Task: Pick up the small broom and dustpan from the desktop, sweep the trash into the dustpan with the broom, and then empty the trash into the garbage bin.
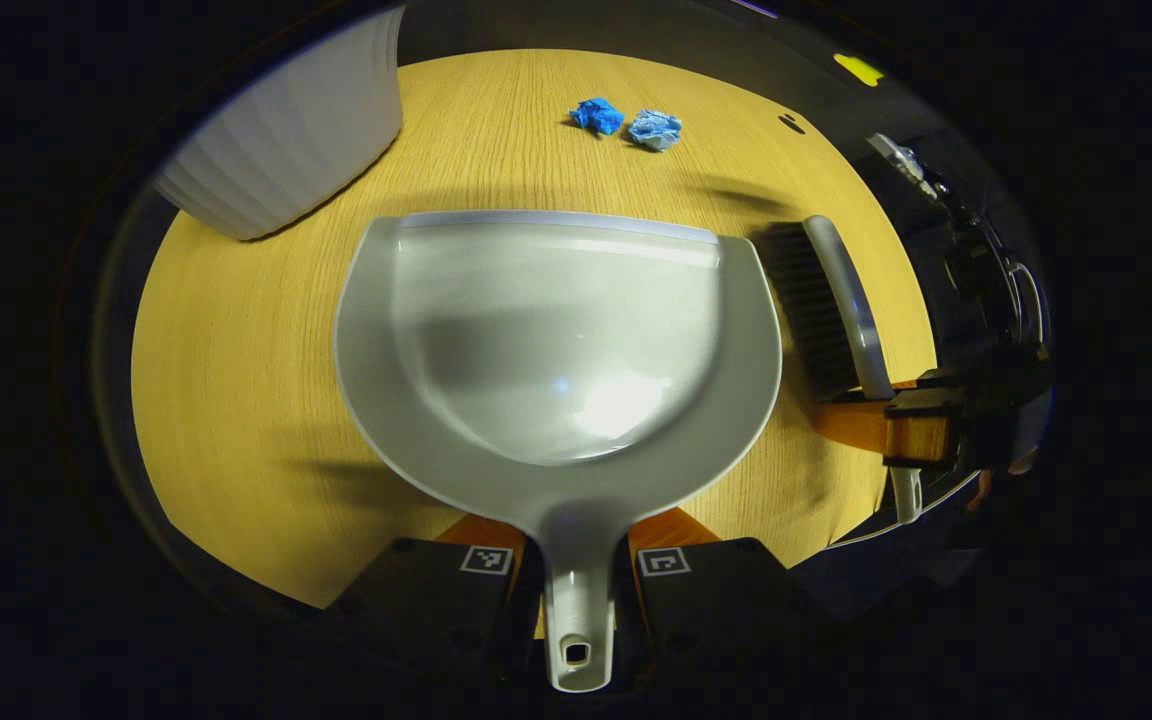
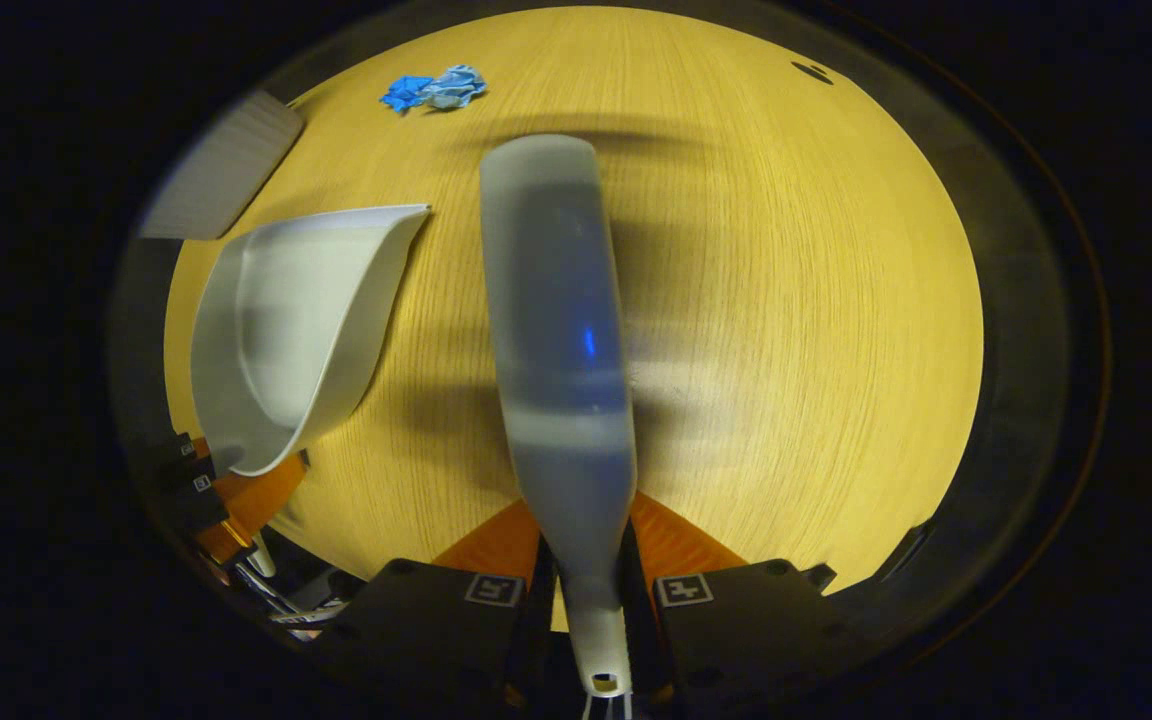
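We see a round wooden tabletop [image 1: 256,400] with fine pale grain, and beyond its far edge a small yellow mark [image 1: 858,68] on the dark surround.

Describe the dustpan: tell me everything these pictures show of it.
The dustpan is pale grey, glossy plastic: a wide, empty scoop with a straight front lip and a short handle with a hanging hole. The left gripper clamps that handle between its fingers. The pan sits over the wooden table, its lip pointing toward the blue trash, with the broom beside it.
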Available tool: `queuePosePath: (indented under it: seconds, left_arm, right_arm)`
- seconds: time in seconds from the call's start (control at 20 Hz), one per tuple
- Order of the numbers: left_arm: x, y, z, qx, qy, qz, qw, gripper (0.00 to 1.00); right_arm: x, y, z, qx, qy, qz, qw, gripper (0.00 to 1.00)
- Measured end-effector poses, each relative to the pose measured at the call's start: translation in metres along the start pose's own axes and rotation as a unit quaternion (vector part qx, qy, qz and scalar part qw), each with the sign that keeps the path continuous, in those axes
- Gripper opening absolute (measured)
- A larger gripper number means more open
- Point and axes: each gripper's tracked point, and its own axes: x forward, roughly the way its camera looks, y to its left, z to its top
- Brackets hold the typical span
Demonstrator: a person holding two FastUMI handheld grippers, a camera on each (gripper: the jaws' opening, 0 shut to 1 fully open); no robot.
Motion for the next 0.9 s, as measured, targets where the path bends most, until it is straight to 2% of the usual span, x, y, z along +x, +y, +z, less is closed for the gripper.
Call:
queuePosePath:
  seconds: [0.05, 0.1, 0.2, 0.25, 0.3, 0.35, 0.4, 0.5, 0.7, 0.9]
  left_arm:
    - [0.0, 0.0, 0.0, 0.0, 0.0, 0.001, 1.0, 0.29]
    - [0.0, 0.0, 0.0, 0.0, 0.0, 0.002, 1.0, 0.29]
    - [0.0, 0.0, 0.0, -0.001, -0.002, 0.0, 1.0, 0.29]
    - [0.0, 0.0, 0.0, -0.002, -0.003, -0.001, 1.0, 0.29]
    - [0.0, 0.0, 0.0, -0.002, -0.004, -0.002, 1.0, 0.29]
    - [0.0, 0.0, 0.0, 0.001, -0.005, -0.004, 1.0, 0.3]
    - [-0.001, 0.002, 0.0, 0.005, -0.004, -0.001, 1.0, 0.29]
    - [0.0, 0.009, -0.002, 0.026, 0.001, 0.008, 1.0, 0.29]
    - [-0.009, 0.033, -0.005, 0.079, 0.006, 0.024, 0.997, 0.29]
    - [-0.015, 0.057, 0.007, 0.124, 0.014, 0.04, 0.991, 0.29]
  right_arm:
    - [0.001, 0.001, 0.002, 0.005, 0.0, 0.002, 1.0, 0.43]
    - [0.001, 0.001, 0.003, 0.004, 0.001, 0.004, 1.0, 0.29]
    - [0.0, 0.001, 0.002, -0.016, -0.003, 0.001, 1.0, 0.29]
    - [0.001, 0.0, 0.002, -0.024, -0.006, 0.0, 1.0, 0.38]
    - [0.001, 0.0, 0.002, -0.026, -0.008, 0.0, 1.0, 0.38]
    - [0.001, 0.0, 0.002, -0.026, -0.009, 0.002, 1.0, 0.29]
    - [-0.001, 0.002, 0.003, -0.022, -0.009, 0.008, 1.0, 0.29]
    - [-0.007, 0.006, 0.01, -0.018, -0.015, 0.025, 0.999, 0.29]
    - [-0.03, -0.008, 0.034, -0.034, -0.024, 0.02, 0.999, 0.29]
    - [-0.055, -0.017, 0.091, -0.052, -0.053, 0.014, 0.997, 0.29]
